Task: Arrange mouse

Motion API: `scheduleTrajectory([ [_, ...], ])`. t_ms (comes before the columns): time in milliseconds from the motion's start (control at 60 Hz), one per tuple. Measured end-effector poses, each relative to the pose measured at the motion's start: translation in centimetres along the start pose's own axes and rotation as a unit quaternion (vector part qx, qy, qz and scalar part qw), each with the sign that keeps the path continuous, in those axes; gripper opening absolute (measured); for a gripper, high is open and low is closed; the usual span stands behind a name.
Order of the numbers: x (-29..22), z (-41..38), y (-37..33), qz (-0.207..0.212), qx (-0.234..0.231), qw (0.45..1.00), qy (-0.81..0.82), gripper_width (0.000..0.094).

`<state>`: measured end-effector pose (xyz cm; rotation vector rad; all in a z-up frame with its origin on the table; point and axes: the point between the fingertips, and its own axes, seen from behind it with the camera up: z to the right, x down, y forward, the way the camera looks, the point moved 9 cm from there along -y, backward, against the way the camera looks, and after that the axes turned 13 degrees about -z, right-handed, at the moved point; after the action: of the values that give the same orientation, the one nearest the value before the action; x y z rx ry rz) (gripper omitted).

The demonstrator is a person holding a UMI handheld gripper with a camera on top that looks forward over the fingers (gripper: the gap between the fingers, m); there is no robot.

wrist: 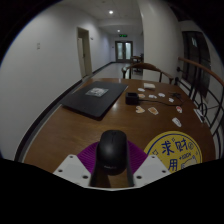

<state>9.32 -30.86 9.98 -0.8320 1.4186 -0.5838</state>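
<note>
A black computer mouse (112, 150) sits between my gripper's (112, 166) two fingers, close to the camera. The purple pads (90, 157) touch its left and right sides with no gap showing, so the gripper is shut on the mouse. It is over the near edge of a round wooden table (70, 125). The underside of the mouse is hidden, so I cannot tell whether it rests on the table.
A closed black laptop (95, 97) lies beyond the mouse at centre left. A round yellow mat with red characters (178, 155) lies just right of the fingers. Several small white items (160, 96) are scattered at the far right. A chair (150, 68) stands behind the table.
</note>
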Motion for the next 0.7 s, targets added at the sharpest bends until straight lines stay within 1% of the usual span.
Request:
scheduleTrajectory([
  [33,0.0,0.0,0.1,0.004,-0.001,1.000,-0.008,0.0383],
  [83,-0.2,-0.1,0.0,0.012,-0.004,1.000,-0.025,0.0337],
  [167,0.1,-0.2,-1.1,0.018,-0.024,0.999,-0.033,0.0330],
  [217,-1.2,0.3,-3.1,0.059,-0.034,0.997,-0.041,0.0331],
  [317,-3.8,3.3,-9.6,0.145,-0.014,0.989,-0.027,0.0328],
  [350,-5.1,5.3,-10.9,0.166,-0.012,0.986,-0.021,0.0330],
  [383,-5.1,6.8,-12.6,0.181,-0.006,0.983,-0.015,0.0328],
  [433,-4.7,10.3,-13.2,0.195,0.021,0.980,-0.016,0.0329],
  [483,-3.2,14.2,-12.3,0.182,0.052,0.982,-0.004,0.0328],
  [533,-0.9,17.7,-9.3,0.144,0.064,0.987,0.028,0.0327],
  [600,1.9,21.3,-5.2,0.090,0.057,0.993,0.056,0.0328],
  [617,2.6,21.0,-4.8,0.081,0.056,0.993,0.061,0.0329],
  [667,3.6,22.2,-2.4,0.064,0.052,0.995,0.060,0.0328],
  [700,3.8,22.8,-1.2,0.060,0.050,0.995,0.055,0.0326],
])
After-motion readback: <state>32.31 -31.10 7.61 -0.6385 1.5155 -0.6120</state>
